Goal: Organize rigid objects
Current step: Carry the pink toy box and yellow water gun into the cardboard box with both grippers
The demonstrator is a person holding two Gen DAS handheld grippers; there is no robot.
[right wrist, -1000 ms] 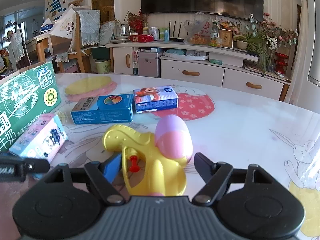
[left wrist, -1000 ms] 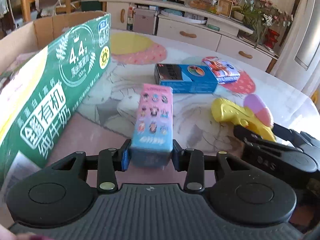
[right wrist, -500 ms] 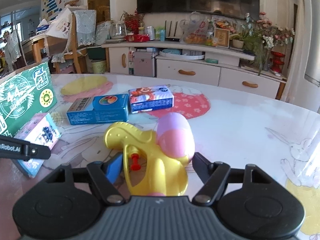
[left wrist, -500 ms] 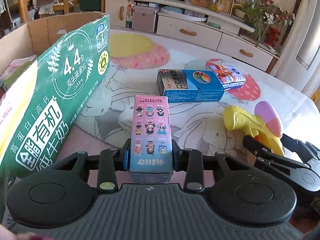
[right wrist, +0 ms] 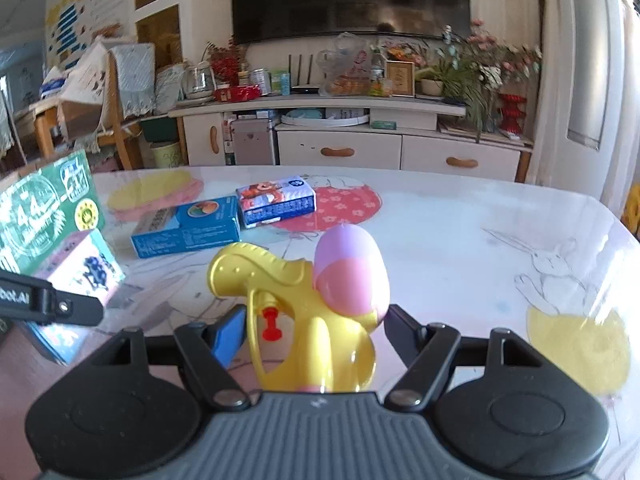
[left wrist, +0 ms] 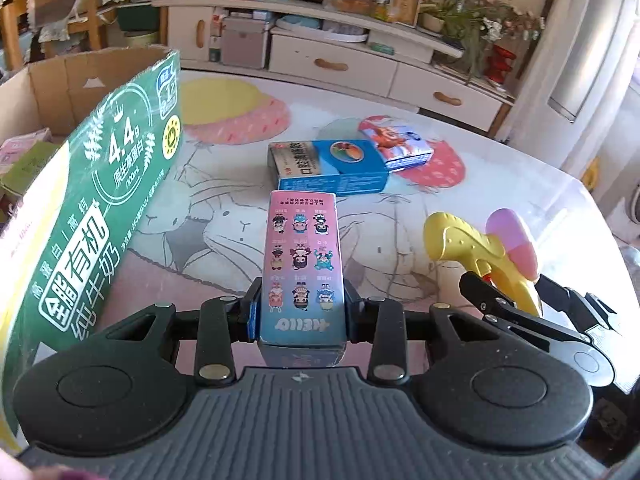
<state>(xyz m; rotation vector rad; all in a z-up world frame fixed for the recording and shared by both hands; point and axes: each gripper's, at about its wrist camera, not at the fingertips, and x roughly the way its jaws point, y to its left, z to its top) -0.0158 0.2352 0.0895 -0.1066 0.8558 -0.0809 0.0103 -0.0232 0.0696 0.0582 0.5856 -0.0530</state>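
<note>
Cartoon-printed pink-and-blue box point(left wrist: 302, 268) sits clamped between the fingers of the left gripper point(left wrist: 300, 312), both blue pads pressed flat against its long sides, the box pointing toward twelve o'clock in the left wrist view. At nine o'clock of it stands the green milk carton point(left wrist: 92, 208), an open cardboard case with smaller boxes inside, well to the left of the held box. Toward twelve o'clock on the table point(left wrist: 500, 184), beyond the box's far end, lies a blue medicine box point(left wrist: 332, 168), and just beside that at its one o'clock a red-and-blue box point(left wrist: 396, 144) resting on a pink floral mat. At three o'clock the yellow water gun point(left wrist: 476, 252) with its pink-and-purple tank shows between the fingers of the right gripper point(left wrist: 516, 292). In the right wrist view the right gripper's fingers stand spread to either side of the gun's yellow grip point(right wrist: 312, 340); whether the pads actually touch it I cannot tell. The left gripper's fingertip point(right wrist: 52, 304) crosses that view at nine o'clock, in front of the pink box.
</note>
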